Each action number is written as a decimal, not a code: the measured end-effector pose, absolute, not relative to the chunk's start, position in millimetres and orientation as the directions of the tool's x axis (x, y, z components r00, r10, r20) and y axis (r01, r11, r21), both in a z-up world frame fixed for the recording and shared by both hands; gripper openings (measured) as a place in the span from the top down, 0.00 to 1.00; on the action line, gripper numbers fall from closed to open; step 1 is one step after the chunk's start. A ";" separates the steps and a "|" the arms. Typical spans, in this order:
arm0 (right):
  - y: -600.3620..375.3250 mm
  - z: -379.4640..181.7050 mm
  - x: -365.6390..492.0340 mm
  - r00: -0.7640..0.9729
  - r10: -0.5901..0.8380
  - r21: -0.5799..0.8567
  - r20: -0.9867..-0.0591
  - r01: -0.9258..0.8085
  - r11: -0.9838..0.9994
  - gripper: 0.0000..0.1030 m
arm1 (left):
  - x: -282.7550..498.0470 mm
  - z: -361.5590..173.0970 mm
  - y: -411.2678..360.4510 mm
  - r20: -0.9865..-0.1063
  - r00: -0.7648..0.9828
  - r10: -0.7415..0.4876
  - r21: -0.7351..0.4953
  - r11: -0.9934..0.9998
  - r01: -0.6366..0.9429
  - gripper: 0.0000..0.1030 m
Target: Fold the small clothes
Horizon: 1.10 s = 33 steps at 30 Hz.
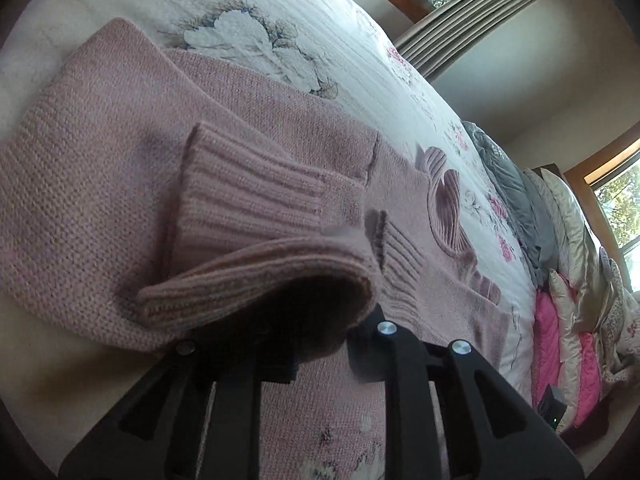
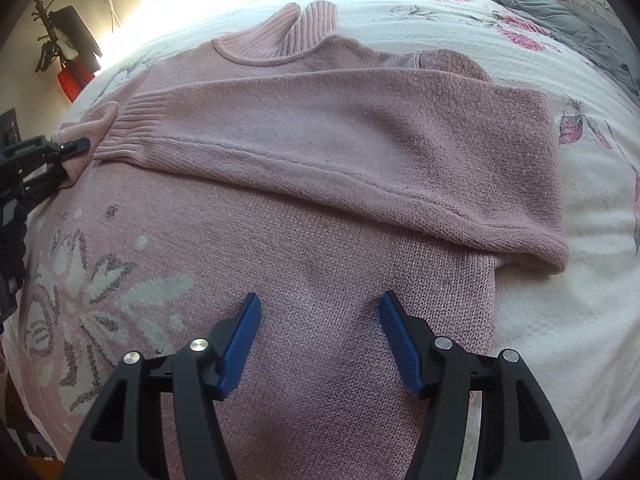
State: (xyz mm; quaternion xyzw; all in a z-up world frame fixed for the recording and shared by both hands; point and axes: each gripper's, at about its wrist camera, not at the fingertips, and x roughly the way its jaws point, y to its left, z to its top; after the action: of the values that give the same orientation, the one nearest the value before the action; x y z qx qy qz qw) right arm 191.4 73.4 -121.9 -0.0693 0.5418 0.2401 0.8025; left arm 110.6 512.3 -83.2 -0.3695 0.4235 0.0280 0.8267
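Spread flat on a white quilted bedspread [image 2: 560, 312] printed with pink flowers: a dusty-pink knitted sweater [image 2: 320, 280] with a ribbed turtleneck collar and a pale floral pattern on the front. Folded across the chest, 1 long sleeve [image 2: 340, 128], ribbed cuff toward the left edge. Left gripper [image 2: 76, 146] clenched on the other sleeve's ribbed cuff [image 1: 256, 280] — lifted off the garment at the sweater's left side. Right gripper [image 2: 320, 312], blue-padded fingers [image 2: 244, 332] spread wide apart, grasping nothing, poised just over the lower body of the sweater. Grey and pink pillows [image 1: 560, 280] heaped at the head of the bed.
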 end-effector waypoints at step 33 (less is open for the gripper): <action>333.4 -83.9 240.8 -0.067 0.599 0.552 -0.798 -0.479 0.683 0.38 | 44.2 -31.5 634.2 -0.727 0.684 -0.058 -0.464 0.776 -0.427 0.61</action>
State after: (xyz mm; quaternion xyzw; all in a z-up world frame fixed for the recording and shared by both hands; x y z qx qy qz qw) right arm 240.8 333.4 -83.9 0.0489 0.6141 0.3954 0.6813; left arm 44.2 634.2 -31.5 -0.3168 0.3827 0.1070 0.8612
